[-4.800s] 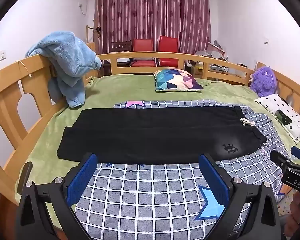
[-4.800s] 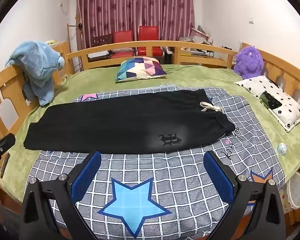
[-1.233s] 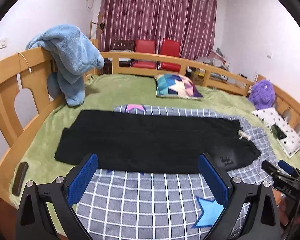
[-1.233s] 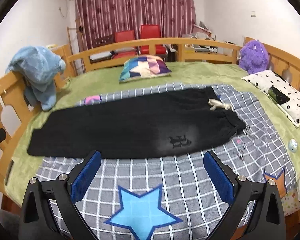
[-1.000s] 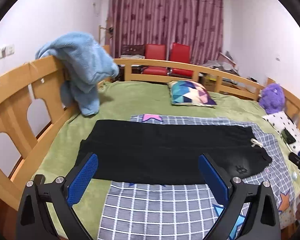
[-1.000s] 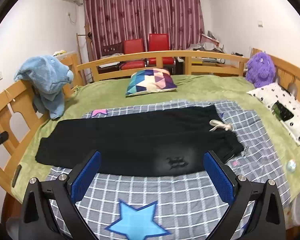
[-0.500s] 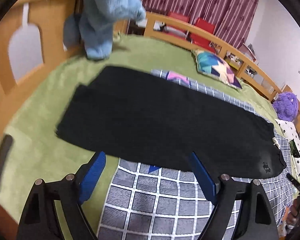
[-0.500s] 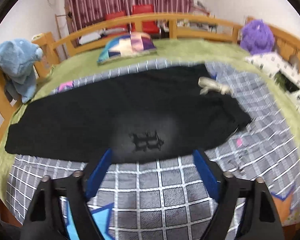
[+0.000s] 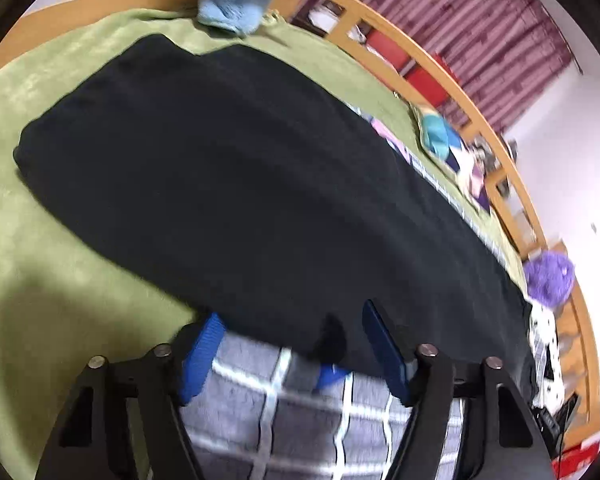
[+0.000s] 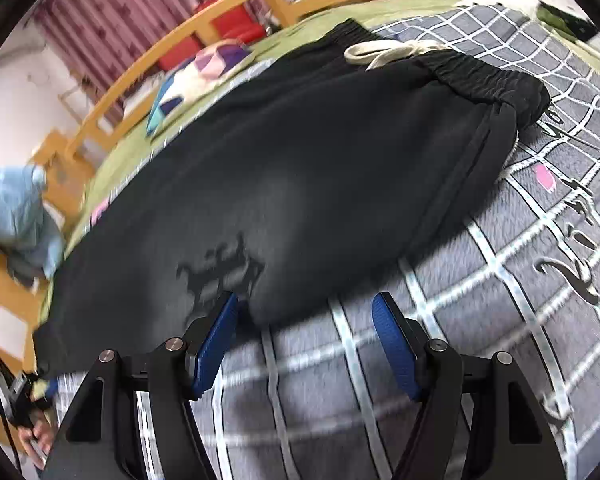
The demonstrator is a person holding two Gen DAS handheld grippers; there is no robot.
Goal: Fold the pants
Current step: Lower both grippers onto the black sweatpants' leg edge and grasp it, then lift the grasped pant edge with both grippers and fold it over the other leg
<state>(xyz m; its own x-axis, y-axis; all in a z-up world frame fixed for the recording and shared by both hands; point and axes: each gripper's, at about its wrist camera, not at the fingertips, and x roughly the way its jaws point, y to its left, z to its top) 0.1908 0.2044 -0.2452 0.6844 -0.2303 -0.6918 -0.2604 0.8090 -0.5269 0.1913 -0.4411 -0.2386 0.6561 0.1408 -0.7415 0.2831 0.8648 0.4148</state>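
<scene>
Black pants (image 9: 236, 168) lie flat across the bed, leg ends at the left, waistband with a cream drawstring (image 10: 384, 50) at the right. My left gripper (image 9: 296, 320) is open, low over the near edge of the pants by the leg part. A small fold of black cloth sits between its blue pads (image 9: 204, 348). My right gripper (image 10: 304, 312) is open at the near edge of the pants (image 10: 320, 168), just right of the dark printed logo (image 10: 220, 272).
The pants rest on a grey checked blanket (image 10: 500, 300) over a green bedspread (image 9: 28, 240). A wooden bed rail (image 9: 452, 80) runs around. A blue plush throw (image 9: 240, 0), a colourful pillow (image 10: 196, 76) and a purple plush toy (image 9: 548, 276) lie beyond.
Both grippers have dropped down and forward to the near edge of the pants, and their jaws have narrowed. The pants have not moved.
</scene>
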